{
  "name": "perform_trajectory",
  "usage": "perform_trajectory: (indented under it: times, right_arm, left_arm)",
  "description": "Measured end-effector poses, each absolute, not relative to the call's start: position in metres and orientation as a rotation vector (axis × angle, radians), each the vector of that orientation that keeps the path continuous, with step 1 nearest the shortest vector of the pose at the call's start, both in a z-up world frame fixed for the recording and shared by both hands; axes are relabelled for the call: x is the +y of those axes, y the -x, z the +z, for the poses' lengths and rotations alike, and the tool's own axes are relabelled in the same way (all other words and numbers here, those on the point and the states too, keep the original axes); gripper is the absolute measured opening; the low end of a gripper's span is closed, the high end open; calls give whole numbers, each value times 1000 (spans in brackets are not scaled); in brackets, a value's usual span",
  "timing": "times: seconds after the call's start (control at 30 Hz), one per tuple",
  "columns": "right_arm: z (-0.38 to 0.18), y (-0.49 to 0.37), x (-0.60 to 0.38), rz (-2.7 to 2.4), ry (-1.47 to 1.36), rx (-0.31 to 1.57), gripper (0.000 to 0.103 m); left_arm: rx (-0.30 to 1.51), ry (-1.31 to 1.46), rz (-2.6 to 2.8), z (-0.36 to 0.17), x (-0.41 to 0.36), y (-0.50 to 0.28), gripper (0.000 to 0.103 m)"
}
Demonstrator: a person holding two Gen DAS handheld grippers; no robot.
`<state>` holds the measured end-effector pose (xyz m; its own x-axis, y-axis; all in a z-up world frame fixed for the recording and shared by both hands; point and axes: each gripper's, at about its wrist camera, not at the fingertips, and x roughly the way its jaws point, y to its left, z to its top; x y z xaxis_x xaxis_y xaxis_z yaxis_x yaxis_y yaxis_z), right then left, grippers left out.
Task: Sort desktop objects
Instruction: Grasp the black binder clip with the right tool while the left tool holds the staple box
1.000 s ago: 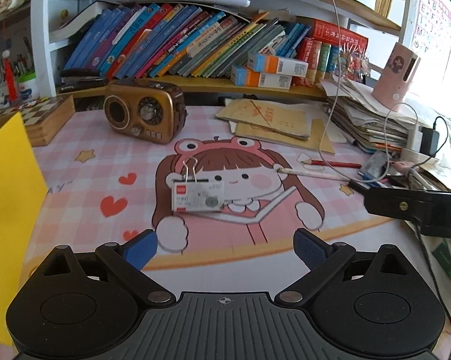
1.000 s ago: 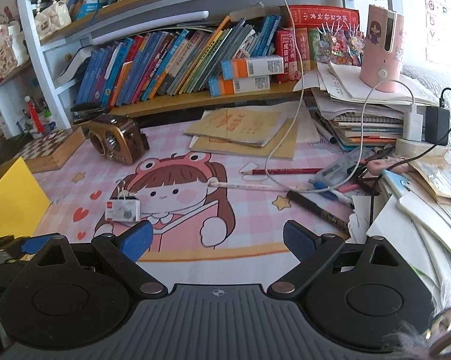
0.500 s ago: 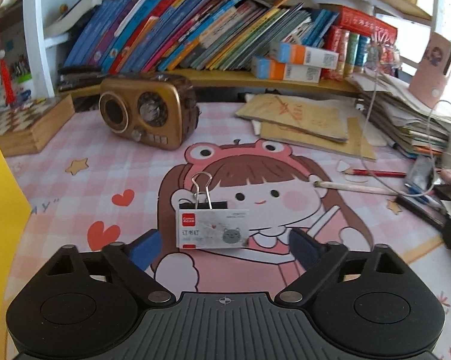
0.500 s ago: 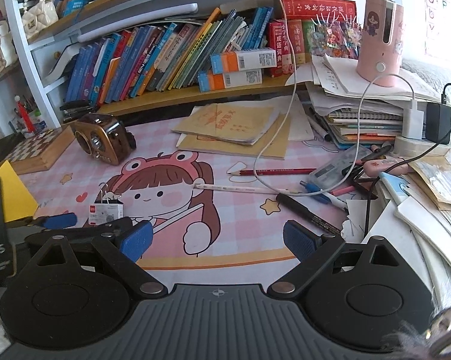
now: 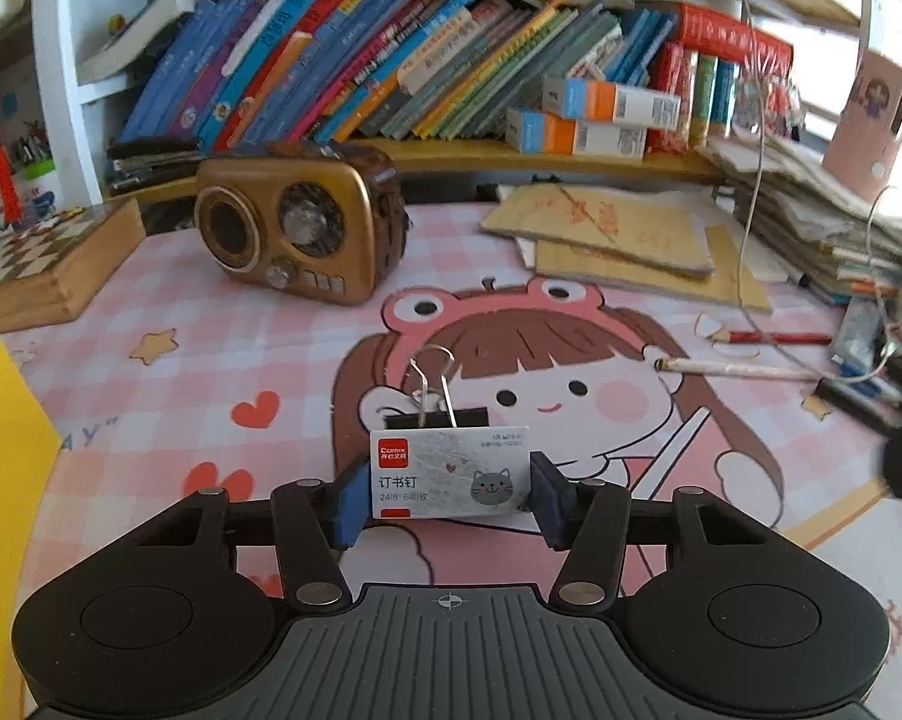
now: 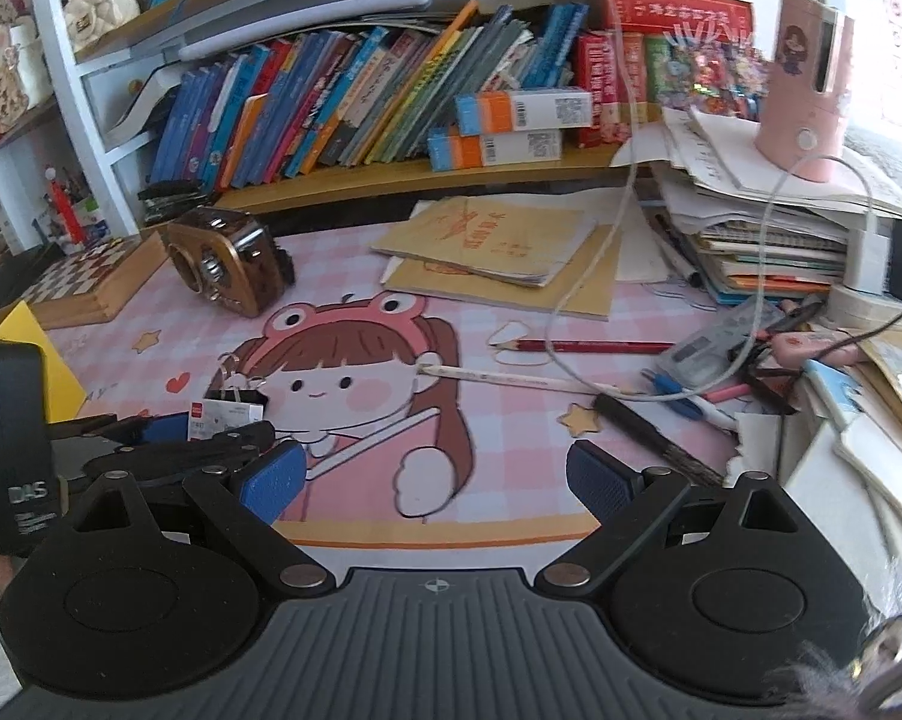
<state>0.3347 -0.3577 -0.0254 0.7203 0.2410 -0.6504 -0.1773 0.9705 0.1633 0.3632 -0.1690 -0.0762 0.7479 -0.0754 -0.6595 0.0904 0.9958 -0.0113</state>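
Note:
A small white staple box with a cat picture and a black binder clip behind it stands on the pink cartoon desk mat. My left gripper has closed its blue pads on both ends of the box. In the right wrist view the box shows at the left between the left gripper's fingers. My right gripper is open and empty above the mat's front part. A red pencil, a white pen and a black brush lie on the mat's right side.
A brown retro radio stands at the back left, beside a wooden chessboard box. Brown notebooks lie at the back. A paper stack with cables and chargers crowds the right. A yellow sheet stands at the left.
My left gripper moved forward to the staple box and closed its fingers on it. The right gripper shifted slightly and stayed open.

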Motion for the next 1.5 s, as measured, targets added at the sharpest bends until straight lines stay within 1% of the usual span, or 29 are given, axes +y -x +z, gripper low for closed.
perform_trajectory:
  times: [0.17, 0.4, 0.63, 0.77, 0.93, 1.0, 1.17, 1.5]
  right_arm:
    - [-29, -344, -337, 284, -88, 737, 94]
    - [-35, -357, -310, 333, -81, 739, 94]
    - [-56, -383, -275, 380, 19, 729, 93]
    - [-66, -396, -255, 393, 37, 739, 83]
    - [-74, -403, -236, 412, 33, 753, 78]
    - [-76, -407, -230, 418, 28, 760, 78]
    - [-82, -418, -213, 432, 28, 789, 73]
    - [-88, -423, -194, 390, 65, 766, 71]
  left_arm:
    - [710, -15, -86, -62, -153, -343, 54]
    - [738, -8, -52, -59, -129, -316, 54]
    - [765, 44, 16, -56, -108, -286, 54]
    - [771, 63, 38, -52, -103, -271, 54]
    - [775, 54, 40, -49, -104, -259, 54]
    - [780, 50, 41, -49, -105, -256, 54]
    - [788, 47, 47, -49, -103, -250, 54]
    - [782, 54, 76, -45, -99, -236, 54]
